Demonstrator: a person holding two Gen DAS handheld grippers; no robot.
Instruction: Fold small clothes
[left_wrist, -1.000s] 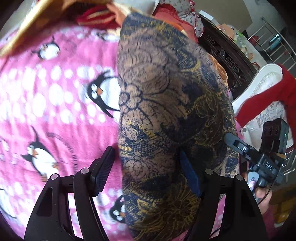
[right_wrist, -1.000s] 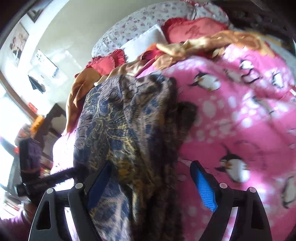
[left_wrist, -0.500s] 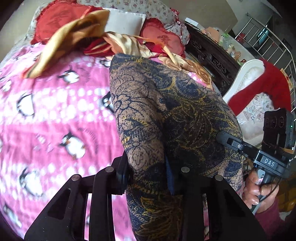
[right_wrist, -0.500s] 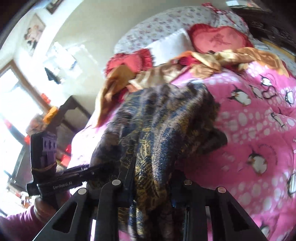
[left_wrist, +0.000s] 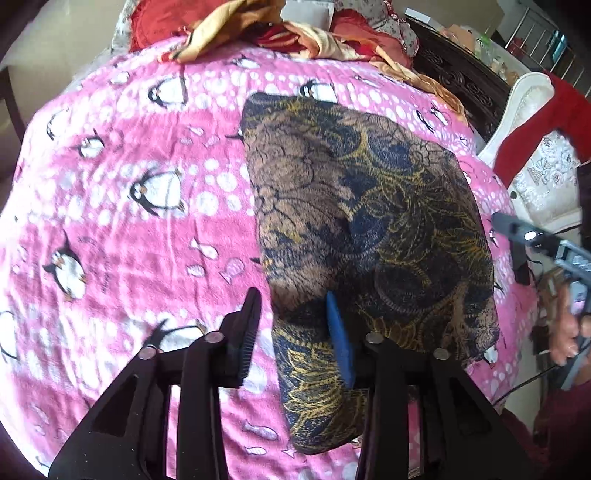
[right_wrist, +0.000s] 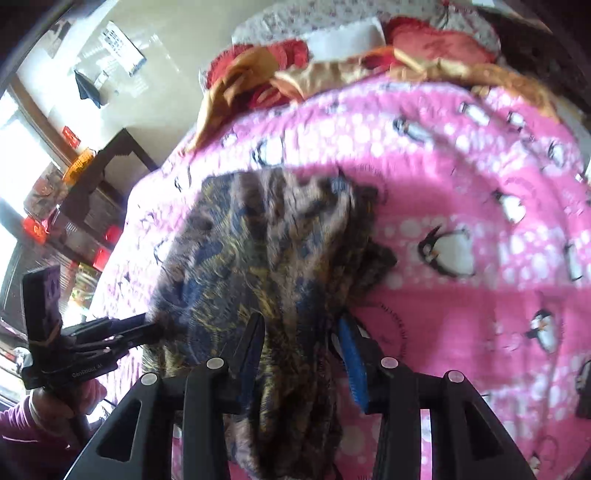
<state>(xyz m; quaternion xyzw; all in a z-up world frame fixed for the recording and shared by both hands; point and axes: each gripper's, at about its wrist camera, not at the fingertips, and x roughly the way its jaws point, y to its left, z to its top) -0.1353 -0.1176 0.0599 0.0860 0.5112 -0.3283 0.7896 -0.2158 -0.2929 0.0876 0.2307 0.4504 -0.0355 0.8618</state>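
Note:
A dark blue, brown and gold patterned garment (left_wrist: 362, 221) lies folded on the pink penguin blanket (left_wrist: 129, 240). My left gripper (left_wrist: 295, 325) hovers over its near edge, jaws opening. The blue pad (left_wrist: 338, 339) rests over the cloth, while the black finger (left_wrist: 251, 321) stands clear of it over the blanket. In the right wrist view the same garment (right_wrist: 266, 251) lies bunched between the jaws of my right gripper (right_wrist: 303, 343), which are also opening and no longer pinch it. Each gripper shows at the edge of the other's view, held by a hand.
Red cushions and a gold cloth (left_wrist: 229, 33) are piled at the bed's far end. A dark carved headboard (left_wrist: 461, 81) and a white chair with a red garment (left_wrist: 532, 122) stand on one side. On the other side is a dark cabinet (right_wrist: 96, 192).
Both grippers were shut on the garment's edge half a second ago. Now their jaws have parted, the garment lies on the blanket, and both grippers have drawn back from it.

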